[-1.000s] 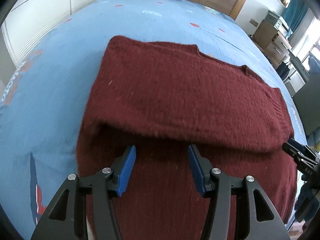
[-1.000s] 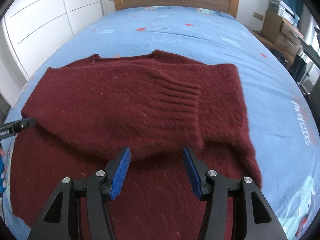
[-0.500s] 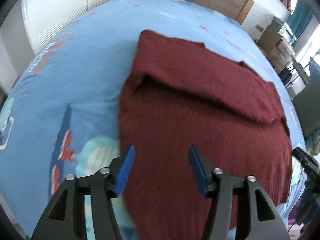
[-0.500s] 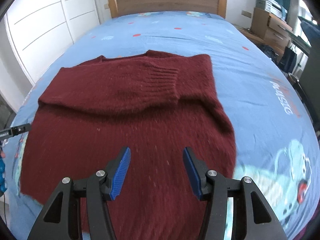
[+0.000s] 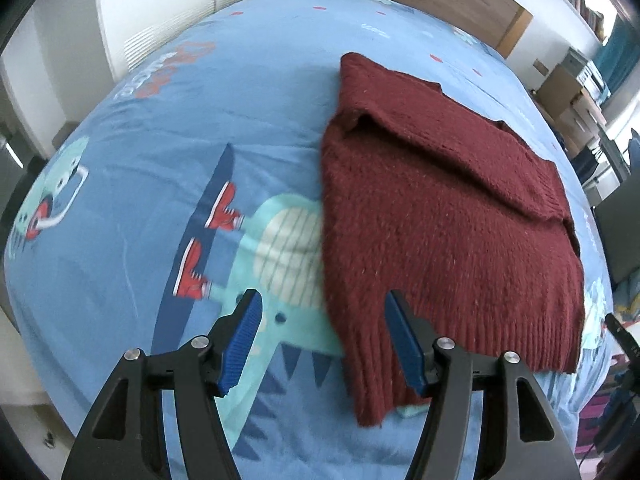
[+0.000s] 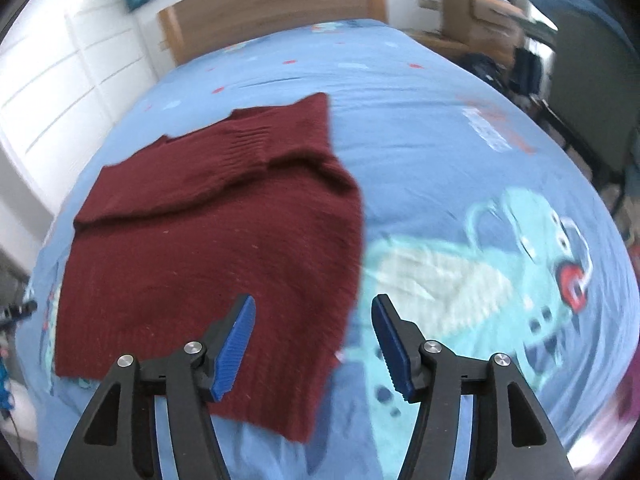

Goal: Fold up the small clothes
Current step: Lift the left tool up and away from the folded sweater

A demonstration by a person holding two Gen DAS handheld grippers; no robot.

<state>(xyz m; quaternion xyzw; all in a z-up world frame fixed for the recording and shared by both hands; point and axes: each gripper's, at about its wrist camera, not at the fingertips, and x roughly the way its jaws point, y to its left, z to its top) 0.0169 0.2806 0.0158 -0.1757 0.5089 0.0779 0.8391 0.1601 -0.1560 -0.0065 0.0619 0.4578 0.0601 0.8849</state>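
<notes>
A dark red knitted sweater lies flat on the blue bed, sleeves folded across its upper part, ribbed hem toward me. My left gripper is open and empty, above the sweater's near left hem corner. In the right wrist view the sweater lies left of centre. My right gripper is open and empty, above the sweater's near right hem corner.
The bed cover is blue with cartoon monster prints. A wooden headboard stands at the far end. White wardrobe doors are on the left. Cardboard boxes and drawers stand at the right.
Both grippers have pulled back from the folded sleeves toward the hem. The left one shifted to the left hem corner, the right one to the right hem corner. Both stayed open.
</notes>
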